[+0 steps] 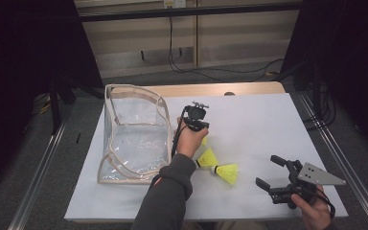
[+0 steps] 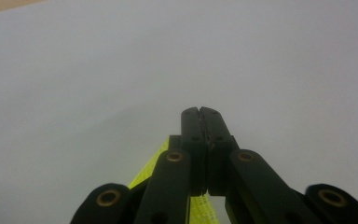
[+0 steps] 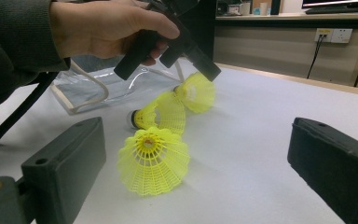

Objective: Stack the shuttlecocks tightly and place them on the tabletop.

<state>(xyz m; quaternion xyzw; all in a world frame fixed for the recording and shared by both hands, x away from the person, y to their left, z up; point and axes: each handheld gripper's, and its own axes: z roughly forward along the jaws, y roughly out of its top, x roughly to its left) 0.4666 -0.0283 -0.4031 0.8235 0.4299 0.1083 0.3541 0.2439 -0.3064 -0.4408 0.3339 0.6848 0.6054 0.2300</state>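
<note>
A: Left gripper [image 1: 202, 130] sits mid-counter, just right of the clear bag [image 1: 134, 136]; fingers closed on a yellow shuttlecock [image 3: 196, 92]; the left gripper view has the tips pressed together, yellow mesh [image 2: 151, 170] showing under them.

B: Is that shuttlecock off the counter [image 1: 258, 120]?

A: Cannot tell; in the right gripper view it hangs tilted from the fingers, low over the white surface; contact not clear.

B: Others?

A: Two more lie on the counter; second shuttlecock [image 1: 206, 158] just near of the held one, beside the left hand [image 1: 189, 139]; third shuttlecock [image 1: 227, 173] nearer and to the right, touching or almost touching the second.

B: Right gripper?

A: Right gripper [image 1: 274, 173] at the near right, held by the right hand [image 1: 314, 211]; fingers wide open, holding nothing; they point left toward the third shuttlecock, which stands apart from them; right gripper view frames it between the two fingers.

B: Bag?

A: Far left of the counter, on its side, opening facing up and right.
</note>
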